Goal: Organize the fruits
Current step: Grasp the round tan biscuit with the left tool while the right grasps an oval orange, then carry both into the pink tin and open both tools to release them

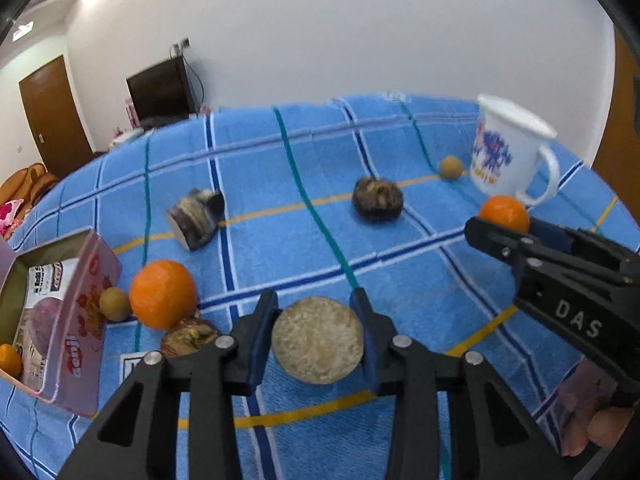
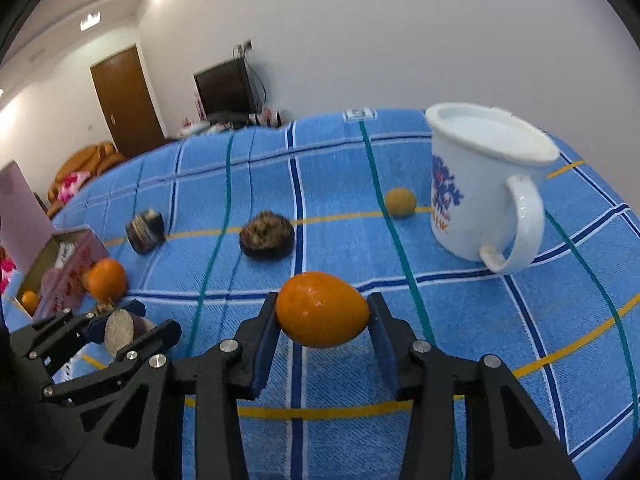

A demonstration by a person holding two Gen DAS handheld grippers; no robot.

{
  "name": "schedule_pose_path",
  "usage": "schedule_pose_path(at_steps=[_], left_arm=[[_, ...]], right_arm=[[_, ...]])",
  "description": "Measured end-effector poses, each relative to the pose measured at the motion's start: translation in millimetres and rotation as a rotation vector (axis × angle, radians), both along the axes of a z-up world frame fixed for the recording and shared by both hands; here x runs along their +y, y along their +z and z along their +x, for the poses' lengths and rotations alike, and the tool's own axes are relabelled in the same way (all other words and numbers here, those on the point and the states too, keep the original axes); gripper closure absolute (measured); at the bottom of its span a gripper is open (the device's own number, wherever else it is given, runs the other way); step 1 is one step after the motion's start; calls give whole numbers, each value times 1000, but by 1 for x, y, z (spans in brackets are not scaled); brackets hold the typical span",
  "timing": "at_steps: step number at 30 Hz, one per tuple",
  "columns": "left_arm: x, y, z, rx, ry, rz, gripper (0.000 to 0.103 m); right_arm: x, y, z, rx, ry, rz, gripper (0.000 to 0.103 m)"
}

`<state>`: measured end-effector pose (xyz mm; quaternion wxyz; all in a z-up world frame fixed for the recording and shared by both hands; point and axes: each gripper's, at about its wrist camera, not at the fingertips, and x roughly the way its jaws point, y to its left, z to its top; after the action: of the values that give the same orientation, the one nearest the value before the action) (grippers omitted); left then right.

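My left gripper (image 1: pixel 318 340) is shut on a round pale-faced fruit piece (image 1: pixel 318 340), held just above the blue checked cloth; it also shows in the right wrist view (image 2: pixel 119 331). My right gripper (image 2: pixel 322 318) is shut on a small orange fruit (image 2: pixel 322 310), which also shows in the left wrist view (image 1: pixel 504 213). A bigger orange (image 1: pixel 162 294) lies beside a pink open box (image 1: pixel 86 308) at the left. A small tan fruit (image 1: pixel 114 304) and a brown fruit (image 1: pixel 188 334) lie next to the orange. Two dark fruits (image 1: pixel 196 218) (image 1: pixel 377 199) lie farther back.
A white printed mug (image 2: pixel 486 184) stands at the right, with a small tan fruit (image 2: pixel 401 201) beside it. The pink box holds a small orange (image 1: pixel 9 360) and a packet. A television (image 1: pixel 162 90) and a wooden door (image 1: pixel 54 118) are beyond the cloth's far edge.
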<state>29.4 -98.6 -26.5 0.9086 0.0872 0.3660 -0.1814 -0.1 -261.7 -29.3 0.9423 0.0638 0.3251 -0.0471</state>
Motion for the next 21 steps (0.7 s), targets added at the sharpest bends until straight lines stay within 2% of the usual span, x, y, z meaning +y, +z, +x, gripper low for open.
schedule_pose_path(at_steps=[6,11,17,21], left_arm=[[17,14,-13,-79,34,-69,63],[20,21,-19,-134,38,-80,63],[34,26,-26,-210,60,-41,64],[51,27,-22,-187,77,-63,64]], right_arm=[[10,15,-18,-119,-33,-50,58],[24,23,-28,-198,-44,-123,58],[30,27,-33,-233,-43,-163,58],[28,27,-34,-240,-62,-156,58]])
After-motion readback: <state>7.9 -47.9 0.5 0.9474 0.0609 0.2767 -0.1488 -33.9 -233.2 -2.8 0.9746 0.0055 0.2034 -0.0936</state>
